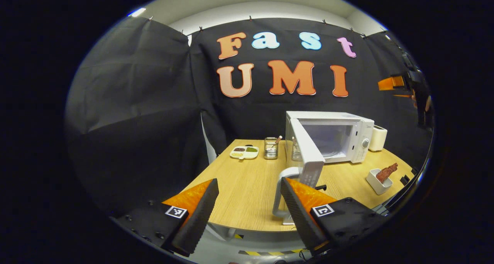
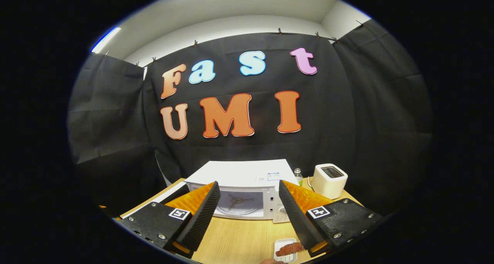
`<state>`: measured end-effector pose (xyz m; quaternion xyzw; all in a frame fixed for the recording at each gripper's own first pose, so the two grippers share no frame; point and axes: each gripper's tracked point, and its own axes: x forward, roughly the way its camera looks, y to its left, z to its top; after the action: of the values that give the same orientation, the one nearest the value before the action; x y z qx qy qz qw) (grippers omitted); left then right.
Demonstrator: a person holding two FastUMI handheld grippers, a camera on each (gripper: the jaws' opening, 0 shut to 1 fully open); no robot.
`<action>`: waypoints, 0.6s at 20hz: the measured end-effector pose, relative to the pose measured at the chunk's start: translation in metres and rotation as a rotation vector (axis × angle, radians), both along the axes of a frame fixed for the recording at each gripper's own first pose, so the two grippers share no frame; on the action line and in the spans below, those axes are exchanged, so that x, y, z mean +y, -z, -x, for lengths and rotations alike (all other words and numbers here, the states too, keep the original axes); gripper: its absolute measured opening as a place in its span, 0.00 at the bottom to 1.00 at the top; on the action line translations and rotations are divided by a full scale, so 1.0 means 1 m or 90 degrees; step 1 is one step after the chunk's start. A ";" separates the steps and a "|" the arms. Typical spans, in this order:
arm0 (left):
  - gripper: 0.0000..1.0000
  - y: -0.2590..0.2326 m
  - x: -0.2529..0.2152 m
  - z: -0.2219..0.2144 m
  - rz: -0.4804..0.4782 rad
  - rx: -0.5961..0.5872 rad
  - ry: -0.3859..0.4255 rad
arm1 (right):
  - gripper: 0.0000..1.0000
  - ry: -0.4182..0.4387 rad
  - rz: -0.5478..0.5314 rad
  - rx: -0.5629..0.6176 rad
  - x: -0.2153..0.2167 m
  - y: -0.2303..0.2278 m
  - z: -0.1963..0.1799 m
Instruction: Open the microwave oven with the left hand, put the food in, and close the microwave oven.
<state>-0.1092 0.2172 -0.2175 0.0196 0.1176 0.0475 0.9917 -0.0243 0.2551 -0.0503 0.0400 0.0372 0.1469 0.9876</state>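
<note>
The white microwave [image 1: 359, 134] stands at the back right of the wooden table [image 1: 247, 194], and its door [image 1: 307, 156] is swung wide open toward me. The door's pale handle [image 1: 278, 196] shows just past the inner side of one finger of my left gripper [image 1: 249, 181], which is open and holds nothing. A reddish-brown piece of food [image 1: 386, 172] lies in a small white dish [image 1: 376, 183] at the table's front right. My right gripper [image 2: 249, 183] is open above that food [image 2: 288, 249] and faces the microwave's cavity [image 2: 235, 204]. It also shows high at the right [image 1: 391, 82].
A white toaster [image 2: 329, 181] and a small bottle [image 2: 298, 175] stand right of the microwave. A divided tray of food [image 1: 244, 152] and a glass holder with utensils [image 1: 271, 148] sit at the back left. Yellow-black tape [image 1: 270, 252] marks the floor below the table's near edge.
</note>
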 end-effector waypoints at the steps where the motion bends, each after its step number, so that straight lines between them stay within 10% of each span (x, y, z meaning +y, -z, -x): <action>1: 1.00 -0.008 0.001 -0.007 0.008 -0.005 0.000 | 0.95 0.008 -0.007 -0.001 -0.007 0.002 -0.002; 12: 1.00 -0.078 -0.009 -0.071 0.032 -0.051 0.032 | 0.96 0.169 -0.121 0.075 -0.138 0.075 -0.014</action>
<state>-0.0382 0.2083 -0.1392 -0.0042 0.0782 0.0203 0.9967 -0.0101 0.1173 -0.1257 0.1468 0.0755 0.0151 0.9862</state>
